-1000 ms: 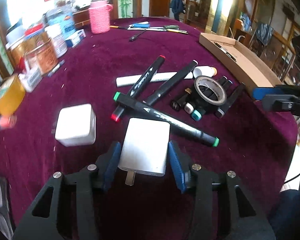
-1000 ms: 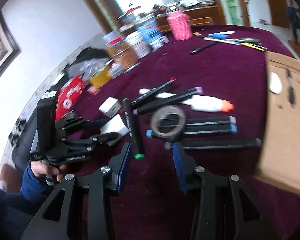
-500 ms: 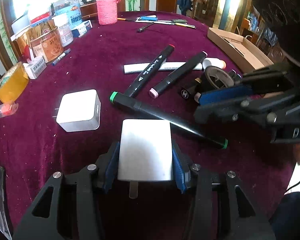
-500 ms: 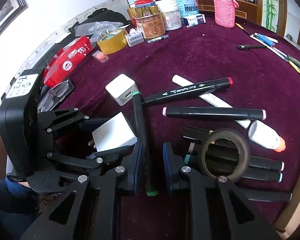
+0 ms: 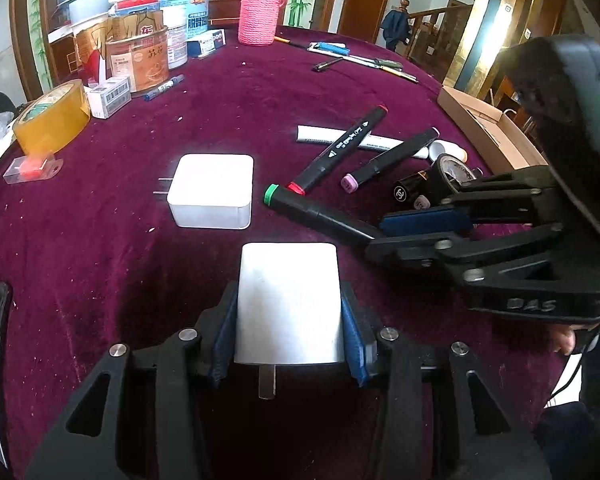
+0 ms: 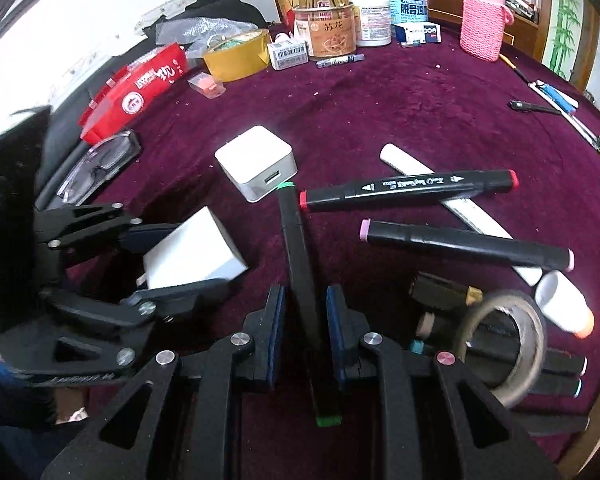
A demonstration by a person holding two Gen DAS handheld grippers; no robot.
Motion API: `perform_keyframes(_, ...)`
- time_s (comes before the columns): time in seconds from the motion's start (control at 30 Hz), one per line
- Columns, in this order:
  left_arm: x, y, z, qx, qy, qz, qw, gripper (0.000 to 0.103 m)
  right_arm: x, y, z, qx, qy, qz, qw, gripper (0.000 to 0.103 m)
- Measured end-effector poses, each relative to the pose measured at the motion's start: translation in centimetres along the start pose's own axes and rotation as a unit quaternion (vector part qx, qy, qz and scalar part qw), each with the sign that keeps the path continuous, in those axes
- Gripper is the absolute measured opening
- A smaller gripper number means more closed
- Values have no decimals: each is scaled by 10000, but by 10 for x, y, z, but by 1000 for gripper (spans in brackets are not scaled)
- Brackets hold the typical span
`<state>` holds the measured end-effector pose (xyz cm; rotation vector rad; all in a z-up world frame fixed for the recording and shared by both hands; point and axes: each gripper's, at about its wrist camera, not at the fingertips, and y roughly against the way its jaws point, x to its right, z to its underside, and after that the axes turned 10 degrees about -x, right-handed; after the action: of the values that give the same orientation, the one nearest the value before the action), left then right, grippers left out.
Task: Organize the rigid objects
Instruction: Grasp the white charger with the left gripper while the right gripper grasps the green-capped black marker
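Right now the left claw (image 5: 288,316) pinches a flat white charger (image 5: 289,302) between its blue pads, one pad on each long side, with the plug prong poking back toward the handle. It hangs just above the maroon tabletop (image 5: 112,240). In the right wrist view the same charger (image 6: 192,254) shows tilted in that claw, off to the left.

The right claw (image 6: 306,328) has its pads drawn in narrow on the barrel of a green-capped black marker (image 6: 298,264). The marker runs straight down the middle between the fingers, one green end pointing out ahead, the other tucked back under the handle. From the left wrist view, that marker (image 5: 320,212) juts out of the right claw (image 5: 380,232), with its green cap toward the middle of the tabletop.

Just past the marker's far end sits a second white charger cube (image 6: 256,162), lying flat with its port facing the right claw. To the right lie a red-capped marker (image 6: 408,190) and a pink-capped marker (image 6: 464,244), both across a white tube (image 6: 448,208). Nearer the right edge, a roll of dark tape (image 6: 500,340) rests on more markers. A cardboard box (image 5: 492,128) stands at the table's far right. Jars, a yellow tape roll (image 5: 52,116) and a pink knitted bottle cover (image 5: 258,14) crowd the back edge.
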<state>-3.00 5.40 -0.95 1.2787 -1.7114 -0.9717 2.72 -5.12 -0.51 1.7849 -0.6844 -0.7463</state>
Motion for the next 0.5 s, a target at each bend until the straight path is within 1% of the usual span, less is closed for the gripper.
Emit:
perform_keyframes(0.13,-2,1,-1,22,53,30,10000,45,-6,-2,0,98,165,198,9996,13)
perform_keyframes(0.2,-3,2,-1,52,78,55,9999,44,-4,1,6,166,70,42,9998,13)
perform_keyframes(0.33,-2,6,-3,114,57,74,9999,45,0,20,25,476,-153,-273,9984,13)
perform_keyframes(0.5,10,11,-11,200,-18,187,9996,44,8,46,44,916,-468,-574,9930,13)
